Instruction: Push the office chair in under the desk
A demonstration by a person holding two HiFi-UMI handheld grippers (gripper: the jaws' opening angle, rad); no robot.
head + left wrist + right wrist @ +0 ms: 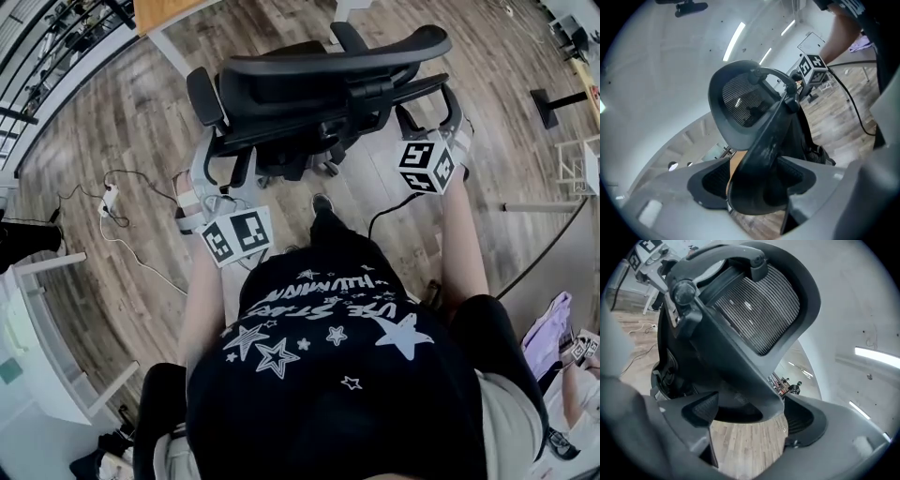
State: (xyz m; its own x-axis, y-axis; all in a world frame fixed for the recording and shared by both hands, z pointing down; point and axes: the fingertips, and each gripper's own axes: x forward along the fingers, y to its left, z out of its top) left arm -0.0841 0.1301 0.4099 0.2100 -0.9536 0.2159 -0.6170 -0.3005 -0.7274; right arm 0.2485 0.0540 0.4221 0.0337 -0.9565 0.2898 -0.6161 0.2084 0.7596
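I am holding both claws open: my left claw [754, 187] is straddling the back frame of the office chair [328, 84], and my right claw [750, 413] is bracketing its other edge. The desk [173, 11] is lying beyond the chair, leftward. With neither claw clamping, uneven pushing is risking the chair swivelling and my claws slipping off.

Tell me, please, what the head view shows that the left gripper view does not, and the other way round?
Only the head view shows the person's star-printed shirt and the white cable lying on the floor. Only the left gripper view shows the ceiling lights and, close up, the left gripper with its jaws apart on either side of the chair's back spar. Both show the office chair, the wooden floor and the right gripper.
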